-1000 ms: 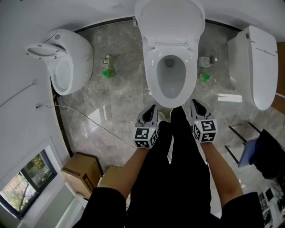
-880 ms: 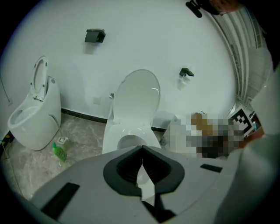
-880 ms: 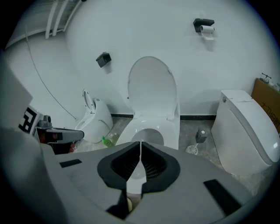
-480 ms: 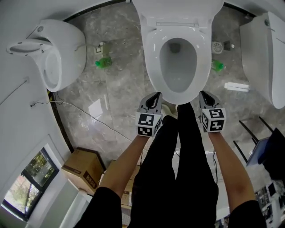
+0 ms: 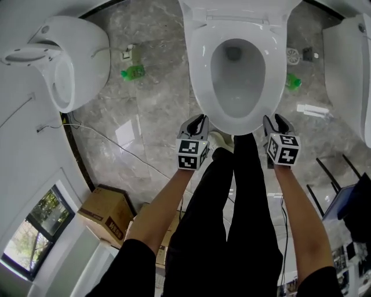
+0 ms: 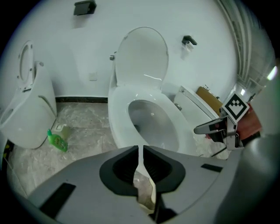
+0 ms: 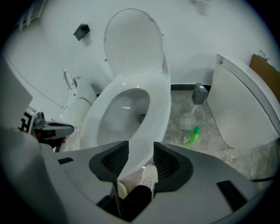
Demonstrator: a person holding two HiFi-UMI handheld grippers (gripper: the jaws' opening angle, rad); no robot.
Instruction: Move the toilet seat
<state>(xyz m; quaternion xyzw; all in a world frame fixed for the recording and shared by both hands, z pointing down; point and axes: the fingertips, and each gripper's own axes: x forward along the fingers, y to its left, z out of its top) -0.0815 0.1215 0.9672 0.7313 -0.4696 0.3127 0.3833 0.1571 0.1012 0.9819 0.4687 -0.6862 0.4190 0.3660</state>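
Observation:
The white toilet seat [image 5: 200,69] lies down on the bowl, and the lid [image 5: 237,7] stands up behind it. My left gripper [image 5: 199,120] hangs just off the seat's front left edge, jaws shut with nothing in them. In the left gripper view its jaws [image 6: 141,151] leave only a thin slit below the seat [image 6: 120,118]. My right gripper [image 5: 277,120] is at the seat's front right edge. Its jaws [image 7: 141,159] have just been opening and stand apart, with the seat's front rim [image 7: 159,105] showing in the gap, not pressed.
A second toilet [image 5: 69,58] stands at the left and a third [image 5: 348,69] at the right. Green bottles [image 5: 133,72] [image 5: 293,82] lie on the marble floor either side. A cable [image 5: 116,145], a cardboard box [image 5: 107,214] and a black frame [image 5: 330,174] are nearby. My legs [image 5: 232,203] stand before the bowl.
Both grippers have come down to the front edge of the seat, and the toilet looms larger. The right gripper's jaws have opened; the left stays shut.

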